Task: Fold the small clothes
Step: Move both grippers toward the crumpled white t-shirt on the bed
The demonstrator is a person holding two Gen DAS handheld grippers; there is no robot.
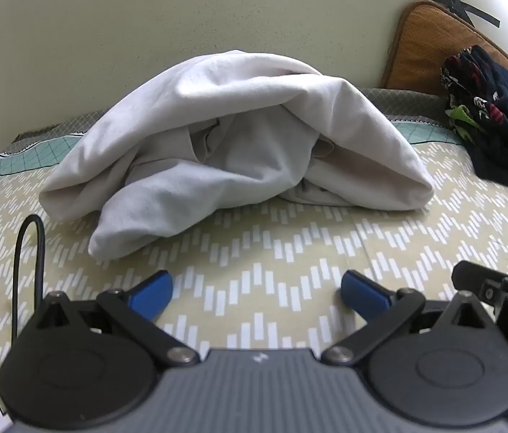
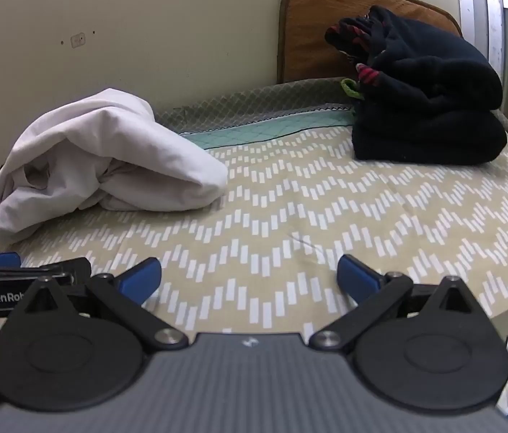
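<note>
A crumpled white garment (image 1: 232,148) lies in a heap on the patterned bedspread (image 1: 261,252), straight ahead of my left gripper (image 1: 257,294). That gripper is open, its blue pads wide apart over bare cloth, a short way in front of the heap. In the right wrist view the white garment (image 2: 98,158) sits at the far left. My right gripper (image 2: 250,281) is open too, with nothing between its fingers, pointing at the bedspread (image 2: 290,216). A stack of dark folded clothes (image 2: 430,104) rests at the back right.
The dark clothes (image 1: 499,115) lean by an orange cushion (image 1: 434,43) against the cream wall (image 1: 217,11). The cushion (image 2: 315,25) stands behind the stack. A black cable (image 1: 30,252) loops at the left. The right gripper's body (image 1: 506,292) shows at the right edge; the left gripper's body (image 2: 19,281) at the left.
</note>
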